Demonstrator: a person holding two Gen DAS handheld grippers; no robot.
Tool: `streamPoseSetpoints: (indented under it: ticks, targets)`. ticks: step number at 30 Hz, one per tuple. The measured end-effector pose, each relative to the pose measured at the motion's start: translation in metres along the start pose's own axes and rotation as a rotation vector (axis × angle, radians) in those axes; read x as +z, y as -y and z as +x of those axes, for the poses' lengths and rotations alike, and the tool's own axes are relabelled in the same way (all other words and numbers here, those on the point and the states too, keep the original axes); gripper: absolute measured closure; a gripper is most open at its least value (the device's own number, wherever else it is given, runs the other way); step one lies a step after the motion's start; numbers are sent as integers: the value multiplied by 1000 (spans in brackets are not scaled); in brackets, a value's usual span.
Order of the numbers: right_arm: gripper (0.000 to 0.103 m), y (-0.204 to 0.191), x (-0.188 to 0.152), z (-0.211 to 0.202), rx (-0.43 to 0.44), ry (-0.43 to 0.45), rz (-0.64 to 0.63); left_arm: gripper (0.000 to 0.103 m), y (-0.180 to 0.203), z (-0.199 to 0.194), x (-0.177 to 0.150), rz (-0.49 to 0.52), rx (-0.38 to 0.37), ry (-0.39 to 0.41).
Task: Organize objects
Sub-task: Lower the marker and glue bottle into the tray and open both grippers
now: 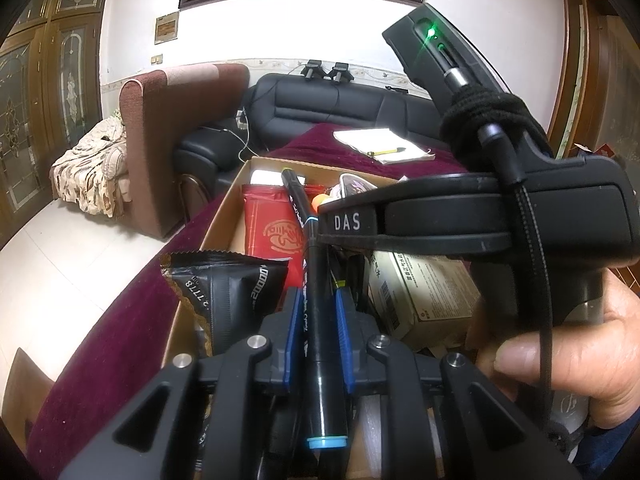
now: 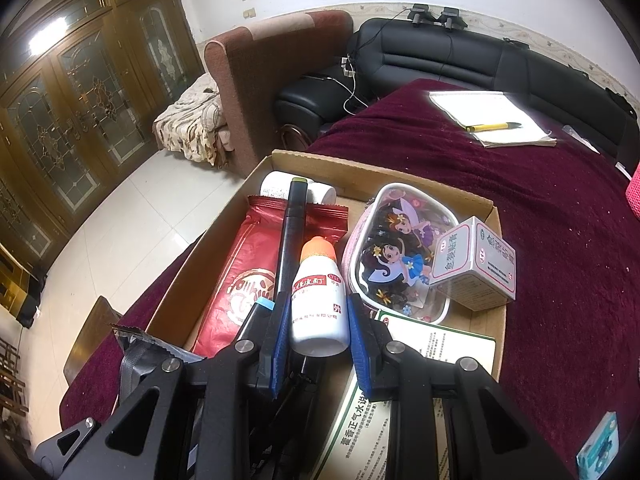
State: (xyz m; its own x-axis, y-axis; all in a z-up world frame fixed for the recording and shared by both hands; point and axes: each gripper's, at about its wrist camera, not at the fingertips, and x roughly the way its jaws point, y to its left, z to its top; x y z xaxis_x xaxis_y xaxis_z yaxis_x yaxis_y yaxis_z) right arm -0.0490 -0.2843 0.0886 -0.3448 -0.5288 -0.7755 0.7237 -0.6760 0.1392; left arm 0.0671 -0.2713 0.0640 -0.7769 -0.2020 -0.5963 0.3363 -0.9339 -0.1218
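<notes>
Marker (image 1: 316, 292) and bottle (image 2: 318, 300) are the two things in hand, both hanging over the cardboard box (image 2: 460, 196) that is sitting on the maroon-covered worktop (image 2: 560, 260).

The left claw (image 1: 318, 312) is clamping its blue pads on the black marker's barrel, roughly mid-length, with the blue-ringed cap end pointing back toward the camera. It is looking light, rigid and smooth (a round barrel like that is likely to roll or pivot between flat pads), so a mid-barrel hold seems the right place to be gripping.

The right claw (image 2: 320, 316) is closing on the white plastic bottle with the orange cap, its pads pressing the sides of the body near the base. The bottle is probably light and slightly squeezable, with a glossy label that may be slippery; holding the straight body rather than the tapered shoulder seems safest.

Writing is showing in several places. The bottle's red band is carrying Chinese characters and "OTC". The other claw's housing (image 1: 460, 220), seen in the left wrist view, is reading "DAS". A black sachet (image 1: 224, 292) is showing "27718". The green-bordered box (image 2: 420, 360) and the small grey carton (image 2: 476, 264) are bearing Chinese print, and the red packet (image 2: 248, 272) is carrying a white seal-like emblem. A cartoon pouch (image 2: 396, 252) is lying beside them.
</notes>
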Motion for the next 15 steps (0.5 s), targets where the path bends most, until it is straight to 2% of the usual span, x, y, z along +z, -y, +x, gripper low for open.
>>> streamPoseSetpoints:
  ticks: [8, 9, 11, 15]
  targets:
    - [72, 1, -1, -1, 7, -7, 4, 85, 1, -2, 0, -1, 4, 2]
    - [72, 2, -1, -1, 8, -7, 5, 84, 0, -3, 0, -1, 3, 2]
    - [72, 2, -1, -2, 9, -8, 7, 74, 0, -3, 0, -3, -2, -3]
    - [72, 2, -2, -4, 12, -6, 12, 73, 2, -3, 0, 0, -2, 1]
